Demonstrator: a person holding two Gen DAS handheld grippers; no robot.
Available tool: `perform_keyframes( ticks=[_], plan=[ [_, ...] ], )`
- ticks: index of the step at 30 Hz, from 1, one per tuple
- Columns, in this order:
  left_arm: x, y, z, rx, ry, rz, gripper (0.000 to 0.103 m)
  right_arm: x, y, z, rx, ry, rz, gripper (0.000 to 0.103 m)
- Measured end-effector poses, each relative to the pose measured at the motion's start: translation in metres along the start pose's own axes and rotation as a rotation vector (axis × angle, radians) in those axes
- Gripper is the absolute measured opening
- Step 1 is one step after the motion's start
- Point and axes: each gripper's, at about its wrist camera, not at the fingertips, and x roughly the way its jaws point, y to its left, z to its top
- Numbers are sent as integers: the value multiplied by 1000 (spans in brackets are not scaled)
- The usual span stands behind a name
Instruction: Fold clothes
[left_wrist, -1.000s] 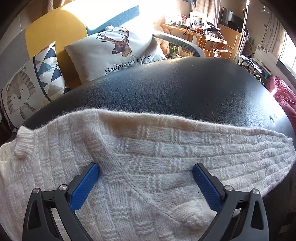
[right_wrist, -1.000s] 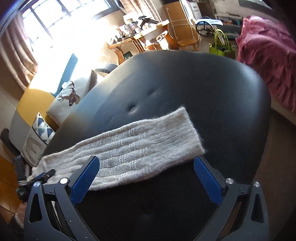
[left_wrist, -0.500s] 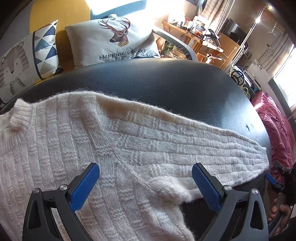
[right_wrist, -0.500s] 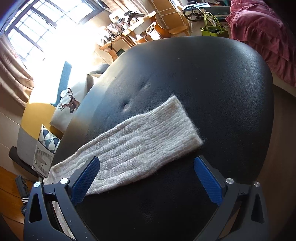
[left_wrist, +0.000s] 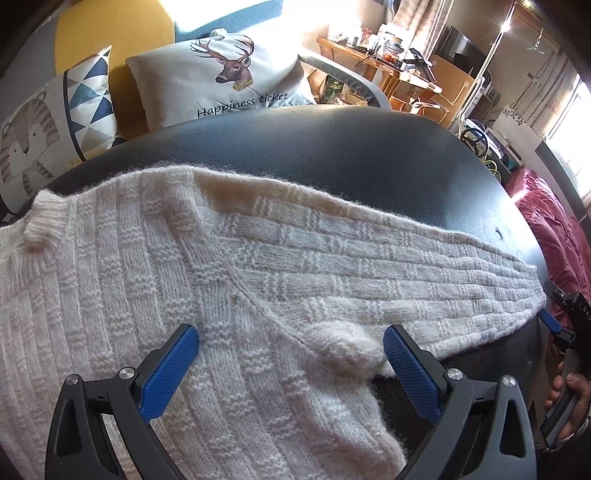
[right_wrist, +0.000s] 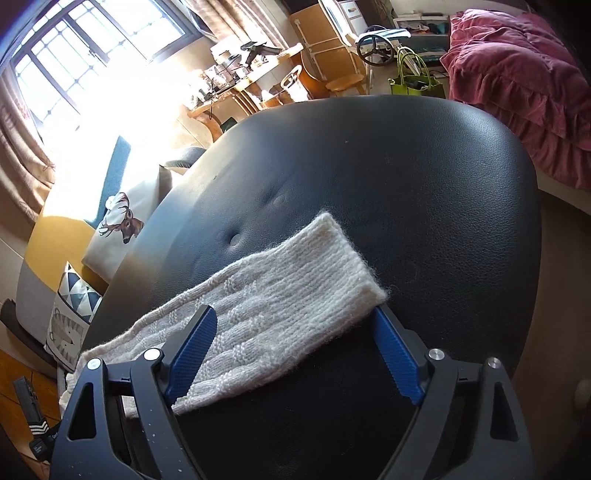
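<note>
A cream knitted sweater lies flat on a black leather cushion, one sleeve stretched out to the right. My left gripper is open over the armpit area, its blue fingers either side of a small bunched fold. In the right wrist view the sleeve's cuff end lies across the cushion. My right gripper is open with its fingers astride the sleeve near the cuff. The right gripper also shows in the left wrist view, held by a hand.
A deer pillow and a tiger pillow lean on a yellow sofa behind the cushion. A red blanket lies to the right. A cluttered wooden desk stands at the back. A green bag sits on the floor.
My right gripper has moved forward onto the sleeve, its fingers now straddling the cuff end and standing closer together. My left gripper shifted slightly, still over the armpit fold.
</note>
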Motion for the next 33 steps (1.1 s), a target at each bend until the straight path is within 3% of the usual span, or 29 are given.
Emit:
perform_keyframes(
  ticks=[7,10,16,22,29,33],
  plan=[
    [-1,-3,-6,12,-4,18,102,-1,8,-5,-78,4,-59,87],
    [-7,-4,-8,14,-6,32,102,-7,18,-8,-102,13,-134,87],
    [-36,-21,-16,75,-65,94,102,-48,79,-20,-352,-90,-244,87],
    [-71,-44,-18,121,-123,128,102,-81,124,-24,-452,-151,-241,87],
    [-119,-66,-15,160,-235,293,102,-109,155,-29,-513,-197,-188,87],
    [-148,-69,-12,118,-290,406,102,-115,162,-32,-518,-200,-150,87]
  ],
)
